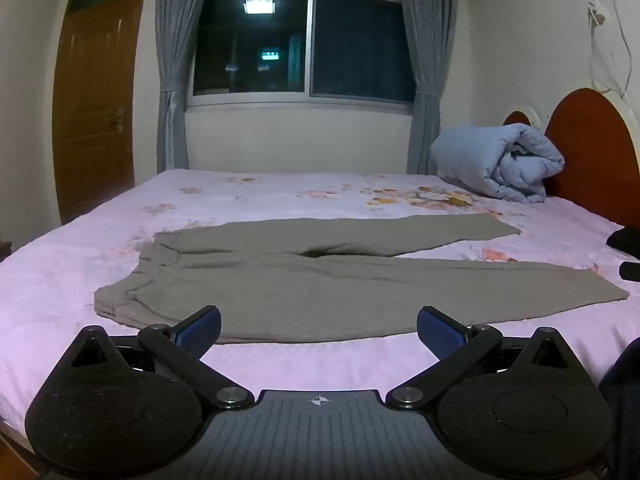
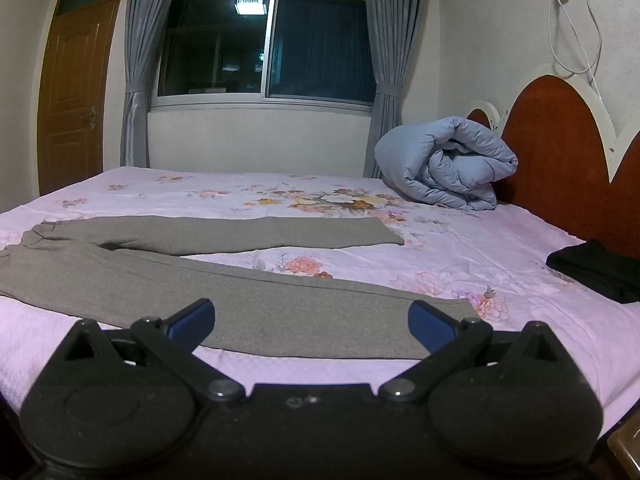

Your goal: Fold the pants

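Note:
Grey pants point(image 1: 280, 284) lie flat on the pink floral bed sheet point(image 1: 60, 264), waistband to the left, both legs spread apart and running right. My left gripper point(image 1: 319, 326) is open and empty, just above the near edge of the near leg, close to the waist end. In the right wrist view the same pants point(image 2: 240, 300) stretch from the left. My right gripper point(image 2: 312, 322) is open and empty, over the near leg close to its cuff point(image 2: 452, 312).
A rolled blue quilt point(image 2: 444, 164) lies against the red headboard point(image 2: 560, 152) at the back right. A folded black garment point(image 2: 600, 268) lies at the right side of the bed. A window with grey curtains and a brown door point(image 1: 96, 96) stand behind.

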{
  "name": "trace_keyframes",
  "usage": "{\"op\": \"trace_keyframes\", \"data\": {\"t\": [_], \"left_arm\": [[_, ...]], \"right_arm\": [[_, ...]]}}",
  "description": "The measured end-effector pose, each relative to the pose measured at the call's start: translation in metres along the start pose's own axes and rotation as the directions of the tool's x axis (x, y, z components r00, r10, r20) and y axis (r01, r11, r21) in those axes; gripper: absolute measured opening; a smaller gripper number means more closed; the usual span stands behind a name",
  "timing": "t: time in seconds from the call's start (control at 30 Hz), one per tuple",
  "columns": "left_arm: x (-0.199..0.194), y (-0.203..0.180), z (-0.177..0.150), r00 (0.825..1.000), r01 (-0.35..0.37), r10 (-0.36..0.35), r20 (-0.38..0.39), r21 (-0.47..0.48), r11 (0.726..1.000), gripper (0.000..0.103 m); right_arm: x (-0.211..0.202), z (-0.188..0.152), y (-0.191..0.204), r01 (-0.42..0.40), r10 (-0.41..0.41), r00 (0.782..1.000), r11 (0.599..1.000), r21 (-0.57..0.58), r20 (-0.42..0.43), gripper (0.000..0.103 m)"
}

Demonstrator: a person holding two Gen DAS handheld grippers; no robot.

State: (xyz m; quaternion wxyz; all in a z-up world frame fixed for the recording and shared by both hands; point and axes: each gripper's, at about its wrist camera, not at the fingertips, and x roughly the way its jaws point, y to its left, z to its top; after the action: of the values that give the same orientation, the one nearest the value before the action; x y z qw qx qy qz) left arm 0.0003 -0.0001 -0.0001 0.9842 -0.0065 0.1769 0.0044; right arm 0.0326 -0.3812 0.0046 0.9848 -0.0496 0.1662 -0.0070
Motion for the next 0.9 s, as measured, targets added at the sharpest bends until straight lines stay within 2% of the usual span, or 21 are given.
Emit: {"op": "trace_keyframes", "data": {"t": [0.9], "left_arm": [[0.0006, -0.0026, -0.0019, 1.0, 0.004, -0.004, -0.004, 0.002, 1.0, 0.103]], "right_arm": [[-0.0001, 0.0005, 0.0003, -0.001, 0.001, 1.0, 1.0, 0.001, -0.008, 0.097]]}}
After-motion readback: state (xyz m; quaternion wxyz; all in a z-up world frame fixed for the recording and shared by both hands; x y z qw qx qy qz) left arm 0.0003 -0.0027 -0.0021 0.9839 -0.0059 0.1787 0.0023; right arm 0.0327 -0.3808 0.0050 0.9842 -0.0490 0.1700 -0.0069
